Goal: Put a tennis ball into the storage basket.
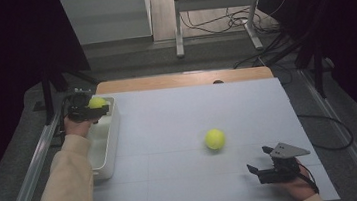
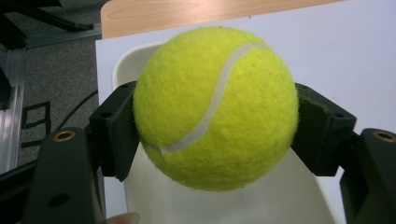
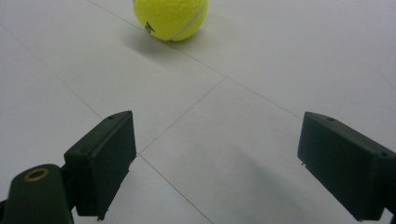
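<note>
— Black jaws fill the foreground: what are they doing?

— Clamped between the left gripper (image 2: pixel 215 140) jaws is a yellow tennis ball (image 2: pixel 215 107), its pale seam curving across the felt, the pads pressed against both sides. In the high view that left gripper (image 1: pixel 96 110) holds the ball (image 1: pixel 97 102) over the far end of a white bin (image 1: pixel 111 137) at the left edge of the table.

— And the other hand?

— The right gripper (image 3: pixel 217 165) hangs with its jaws spread wide and nothing between them, low over the white surface (image 3: pixel 261 70). A second tennis ball (image 3: pixel 171 17) lies ahead of it, with dark print on its felt. From above, the right gripper (image 1: pixel 260 163) sits near the front right corner, a grey three-cornered plate (image 1: pixel 289 149) on top, and the second ball (image 1: pixel 214 139) rests loose near the middle of the sheet, well apart from the bin.

— What about the surface and the room?

— A white sheet (image 1: pixel 193 114), crossed by thin seam lines, covers the table; a strip of wood tabletop (image 1: pixel 179 80) shows at its far edge. Metal rails (image 1: pixel 32 166) run along both sides. A cream sleeve (image 1: pixel 67 187) reaches in from the bottom left. Beyond, grey floor (image 1: pixel 162 57), a white metal frame (image 1: pixel 218 16) and loose dark cables (image 1: pixel 255 32) sit between dark curtains (image 1: pixel 6 58).
</note>
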Available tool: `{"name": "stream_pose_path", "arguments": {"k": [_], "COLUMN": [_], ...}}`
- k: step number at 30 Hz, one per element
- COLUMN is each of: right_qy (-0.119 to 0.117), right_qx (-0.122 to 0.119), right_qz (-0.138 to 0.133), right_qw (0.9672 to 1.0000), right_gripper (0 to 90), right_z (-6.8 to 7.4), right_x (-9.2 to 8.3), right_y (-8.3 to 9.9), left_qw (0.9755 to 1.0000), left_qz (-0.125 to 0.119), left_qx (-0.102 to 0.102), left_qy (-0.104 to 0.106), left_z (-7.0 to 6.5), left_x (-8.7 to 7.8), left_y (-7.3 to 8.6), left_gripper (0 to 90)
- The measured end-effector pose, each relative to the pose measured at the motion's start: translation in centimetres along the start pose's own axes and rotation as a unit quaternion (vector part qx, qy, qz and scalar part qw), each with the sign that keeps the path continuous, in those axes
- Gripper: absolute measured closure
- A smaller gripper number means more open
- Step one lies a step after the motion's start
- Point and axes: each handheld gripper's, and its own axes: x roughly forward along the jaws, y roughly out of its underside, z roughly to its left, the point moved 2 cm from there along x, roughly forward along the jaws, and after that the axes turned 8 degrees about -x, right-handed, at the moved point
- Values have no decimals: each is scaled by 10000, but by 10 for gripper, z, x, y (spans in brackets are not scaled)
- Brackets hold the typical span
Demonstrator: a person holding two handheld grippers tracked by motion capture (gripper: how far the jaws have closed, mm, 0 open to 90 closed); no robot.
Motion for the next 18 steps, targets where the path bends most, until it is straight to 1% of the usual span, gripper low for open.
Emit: {"name": "stream_pose_path", "arguments": {"k": [1, 5, 7, 11, 18], "right_qy": [-2, -2, 4, -3, -8], "right_qx": [-6, -7, -6, -4, -11], "right_qz": [10, 8, 3, -1, -1], "right_qw": [10000, 10000, 10000, 10000, 10000], "right_gripper": [118, 118, 118, 118, 118], "right_z": [0, 0, 0, 0, 0], "right_x": [0, 0, 0, 0, 0], "right_y": [0, 0, 0, 0, 0], "left_qw": [10000, 10000, 10000, 10000, 10000], "left_qz": [23, 41, 39, 35, 44], "left_qx": [-30, 15, -9, 34, 24], "left_qy": [12, -3, 8, -2, -2], "left_z": [-1, -1, -1, -1, -1], "left_x": [1, 1, 1, 1, 1], "left_y": [1, 1, 1, 1, 1], "left_gripper": [262, 262, 262, 261, 261]}}
